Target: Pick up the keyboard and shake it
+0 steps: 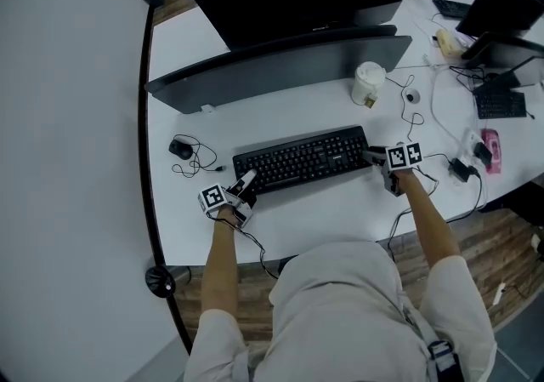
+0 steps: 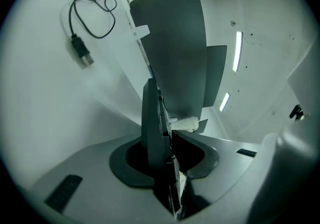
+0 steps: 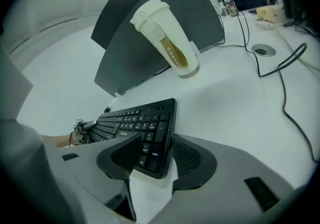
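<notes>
1. Head view: the keyboard (image 1: pixel 302 159) lies on the white worktop (image 1: pixel 340 210). Your left gripper (image 1: pixel 246 180) is at its left end and your right gripper (image 1: pixel 372 155) at its right end.
2. Left gripper view: your fingers are clamped on the keyboard's left end, seen edge-on between them.
3. Right gripper view: your fingers grip the keyboard's right corner, one over the keys, one against its far edge. A paper cup (image 3: pixel 167 38) stands beyond.

Recorded white table (image 1: pixel 323 202) bearing keyboard (image 1: pixel 302 159); cup (image 1: pixel 368 82) behind keyboard's right end, mouse (image 1: pixel 180 149) left of keyboard.
</notes>
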{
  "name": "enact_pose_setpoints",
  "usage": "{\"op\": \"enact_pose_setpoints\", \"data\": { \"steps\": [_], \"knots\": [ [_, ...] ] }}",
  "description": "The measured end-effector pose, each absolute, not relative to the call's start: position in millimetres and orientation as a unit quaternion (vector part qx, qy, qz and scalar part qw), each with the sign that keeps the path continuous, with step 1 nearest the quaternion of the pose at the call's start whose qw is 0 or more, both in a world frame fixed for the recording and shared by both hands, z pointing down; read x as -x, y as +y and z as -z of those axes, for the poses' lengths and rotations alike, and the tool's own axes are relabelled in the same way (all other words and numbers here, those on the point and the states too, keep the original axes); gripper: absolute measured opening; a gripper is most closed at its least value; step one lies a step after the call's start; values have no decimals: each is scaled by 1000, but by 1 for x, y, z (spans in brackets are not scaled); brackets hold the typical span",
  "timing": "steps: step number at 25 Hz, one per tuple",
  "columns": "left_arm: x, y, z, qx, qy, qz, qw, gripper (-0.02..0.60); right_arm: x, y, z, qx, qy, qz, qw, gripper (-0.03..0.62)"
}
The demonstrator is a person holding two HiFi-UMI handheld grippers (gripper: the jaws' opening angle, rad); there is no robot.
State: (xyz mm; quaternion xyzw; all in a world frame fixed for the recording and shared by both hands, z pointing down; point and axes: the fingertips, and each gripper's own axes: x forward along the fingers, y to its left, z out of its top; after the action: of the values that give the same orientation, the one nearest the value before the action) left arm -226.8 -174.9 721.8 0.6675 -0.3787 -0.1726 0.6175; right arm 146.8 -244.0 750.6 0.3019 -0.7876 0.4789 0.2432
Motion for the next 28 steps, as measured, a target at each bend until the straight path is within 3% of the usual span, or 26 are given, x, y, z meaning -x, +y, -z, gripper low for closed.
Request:
{"op": "enact_pose_setpoints", "data": {
  "steps": [7,16,28],
  "knots": [
    [239,-184,-737,-668,-500,41,551,232,-151,-231,-760,-363,-782,-449,234,162],
    [246,-186,-743,-647,-586,-25,487,290,-158,-231,-761,-409,-773,-434,216,153],
    [251,-186,-735,-651,-660,-52,372,321,-156,-232,-761,-415,-770,-428,227,153]
  ]
}}
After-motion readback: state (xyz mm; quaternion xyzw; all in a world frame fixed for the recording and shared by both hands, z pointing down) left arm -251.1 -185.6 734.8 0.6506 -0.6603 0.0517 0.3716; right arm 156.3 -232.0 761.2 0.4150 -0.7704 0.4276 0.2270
